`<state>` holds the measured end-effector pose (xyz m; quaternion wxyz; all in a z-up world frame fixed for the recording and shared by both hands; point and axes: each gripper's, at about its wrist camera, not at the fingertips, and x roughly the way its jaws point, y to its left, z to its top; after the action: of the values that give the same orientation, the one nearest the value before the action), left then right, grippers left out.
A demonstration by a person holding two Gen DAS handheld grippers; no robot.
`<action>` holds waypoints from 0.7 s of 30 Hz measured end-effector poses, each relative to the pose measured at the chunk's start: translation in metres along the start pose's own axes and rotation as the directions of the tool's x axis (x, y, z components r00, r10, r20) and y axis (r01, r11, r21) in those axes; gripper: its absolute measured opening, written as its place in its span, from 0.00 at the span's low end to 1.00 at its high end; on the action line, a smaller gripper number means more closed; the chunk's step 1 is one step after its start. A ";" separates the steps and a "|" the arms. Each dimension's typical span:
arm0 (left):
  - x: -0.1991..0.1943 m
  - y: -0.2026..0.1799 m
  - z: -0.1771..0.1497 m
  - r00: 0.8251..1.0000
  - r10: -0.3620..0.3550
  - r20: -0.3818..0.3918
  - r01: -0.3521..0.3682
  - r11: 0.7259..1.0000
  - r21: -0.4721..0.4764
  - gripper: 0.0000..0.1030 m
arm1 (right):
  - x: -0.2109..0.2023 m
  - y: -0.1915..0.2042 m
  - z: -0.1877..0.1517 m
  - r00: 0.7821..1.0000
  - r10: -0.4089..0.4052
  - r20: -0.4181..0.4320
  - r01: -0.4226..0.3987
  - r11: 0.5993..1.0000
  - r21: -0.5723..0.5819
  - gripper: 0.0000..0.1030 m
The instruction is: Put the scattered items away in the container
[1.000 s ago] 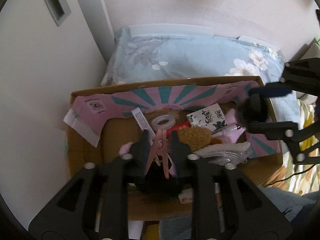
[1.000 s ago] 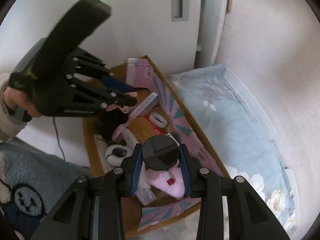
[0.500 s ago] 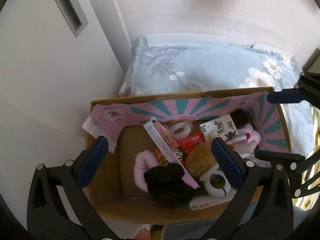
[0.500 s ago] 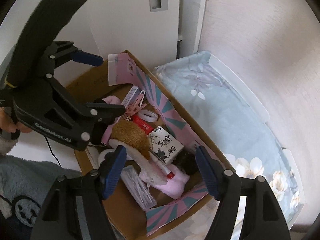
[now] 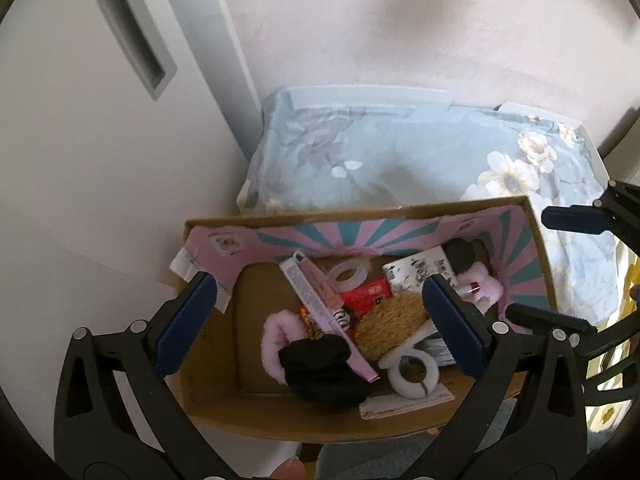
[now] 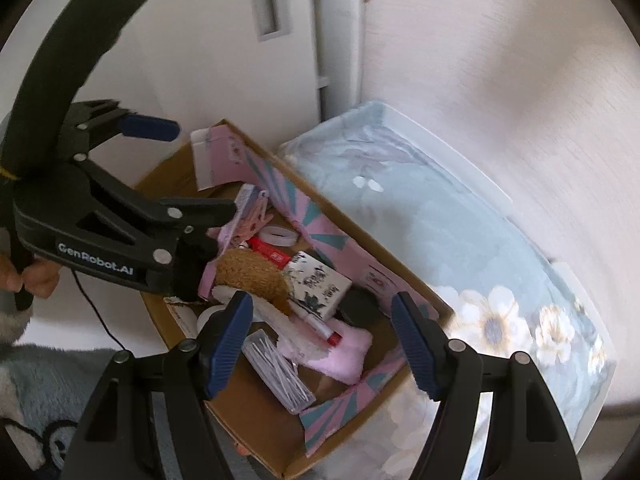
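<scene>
A cardboard box [image 5: 208, 360] with a pink and teal liner holds the tidied items; it also shows in the right wrist view [image 6: 256, 432]. Inside lie a pink clip [image 5: 320, 280], a black scrunchie [image 5: 320, 364], a brown pad [image 5: 392, 320], white rings [image 5: 412, 372], a patterned white box [image 6: 320, 284] and a black round compact [image 6: 360, 304]. My left gripper [image 5: 320, 324] is open and empty above the box. My right gripper [image 6: 324, 340] is open and empty above the box's other end.
The box sits against a floral blue pillow [image 5: 400, 160] and next to a white cabinet door [image 5: 80, 120]. A pale wall [image 5: 400, 20] stands behind. A grey fuzzy blanket [image 6: 40, 392] lies at the near side.
Both grippers opened. The left let go of the pink clip and the right let go of the black compact; both now lie in the box. Both grippers have risen.
</scene>
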<state>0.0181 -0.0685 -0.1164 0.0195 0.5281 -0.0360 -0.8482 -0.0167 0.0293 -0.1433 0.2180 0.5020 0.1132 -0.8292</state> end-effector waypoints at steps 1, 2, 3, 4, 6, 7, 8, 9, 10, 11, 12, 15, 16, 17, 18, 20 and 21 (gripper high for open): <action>-0.002 -0.003 0.003 1.000 0.000 0.005 0.000 1.000 0.006 1.00 | -0.003 -0.004 -0.002 1.000 -0.013 -0.001 0.013 1.000 0.025 0.66; -0.004 -0.006 0.005 1.000 -0.002 0.010 0.001 1.000 0.012 1.00 | -0.007 -0.009 -0.005 1.000 -0.027 0.001 0.027 0.998 0.057 0.66; -0.006 -0.010 0.008 1.000 -0.004 0.015 0.004 1.000 0.018 1.00 | -0.010 -0.012 -0.008 0.999 -0.038 0.001 0.038 0.996 0.083 0.66; -0.007 -0.014 0.010 1.000 -0.008 0.020 0.007 1.000 0.024 1.00 | -0.014 -0.018 -0.011 0.998 -0.057 0.000 0.057 0.991 0.120 0.66; -0.008 -0.024 0.015 0.999 -0.019 0.027 0.018 0.999 0.038 1.00 | -0.023 -0.032 -0.020 0.995 -0.096 -0.010 0.097 0.976 0.195 0.66; -0.009 -0.028 0.016 0.999 -0.025 0.028 0.024 0.999 0.042 1.00 | -0.028 -0.040 -0.025 0.992 -0.122 -0.019 0.123 0.964 0.236 0.66; -0.009 -0.032 0.018 0.999 -0.032 0.030 0.031 0.998 0.048 1.00 | -0.032 -0.045 -0.029 0.989 -0.143 -0.027 0.145 0.953 0.264 0.66; -0.009 -0.038 0.019 0.999 -0.039 0.031 0.037 0.998 0.053 1.00 | -0.036 -0.051 -0.033 0.985 -0.168 -0.036 0.171 0.941 0.293 0.66; -0.009 -0.042 0.021 0.999 -0.044 0.032 0.042 0.997 0.058 1.00 | -0.042 -0.058 -0.038 0.979 -0.199 -0.044 0.202 0.923 0.328 0.66; -0.009 -0.047 0.022 0.998 -0.047 0.034 0.045 0.997 0.065 1.00 | -0.047 -0.062 -0.042 0.974 -0.221 -0.050 0.224 0.908 0.354 0.66; -0.008 -0.053 0.024 0.998 -0.048 0.035 0.045 0.996 0.073 1.00 | -0.051 -0.066 -0.046 0.969 -0.240 -0.054 0.243 0.894 0.376 0.66; -0.007 -0.069 0.028 0.998 -0.055 0.043 0.051 0.994 0.100 1.00 | -0.062 -0.078 -0.058 0.947 -0.313 -0.071 0.312 0.847 0.431 0.66; -0.007 -0.073 0.029 0.997 -0.058 0.045 0.053 0.993 0.105 1.00 | -0.065 -0.081 -0.062 0.940 -0.333 -0.075 0.331 0.832 0.446 0.66; -0.008 -0.077 0.030 0.997 -0.060 0.047 0.055 0.993 0.109 1.00 | -0.067 -0.084 -0.066 0.934 -0.349 -0.079 0.344 0.818 0.460 0.66; -0.008 -0.082 0.032 0.997 -0.063 0.049 0.057 0.992 0.114 1.00 | -0.069 -0.085 -0.069 0.929 -0.360 -0.081 0.355 0.810 0.467 0.66; -0.008 -0.088 0.035 0.996 -0.072 0.050 0.066 0.991 0.116 1.00 | -0.071 -0.092 -0.076 0.919 -0.382 -0.094 0.374 0.777 0.506 0.66; -0.008 -0.091 0.036 0.996 -0.078 0.049 0.072 0.991 0.115 1.00 | -0.072 -0.095 -0.078 0.919 -0.382 -0.097 0.374 0.765 0.524 0.66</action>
<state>-0.0102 0.0244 -0.1011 -0.0433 0.5064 -0.0647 -0.8588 0.0283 0.1620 -0.1189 -0.1004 0.5029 -0.0243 -0.8582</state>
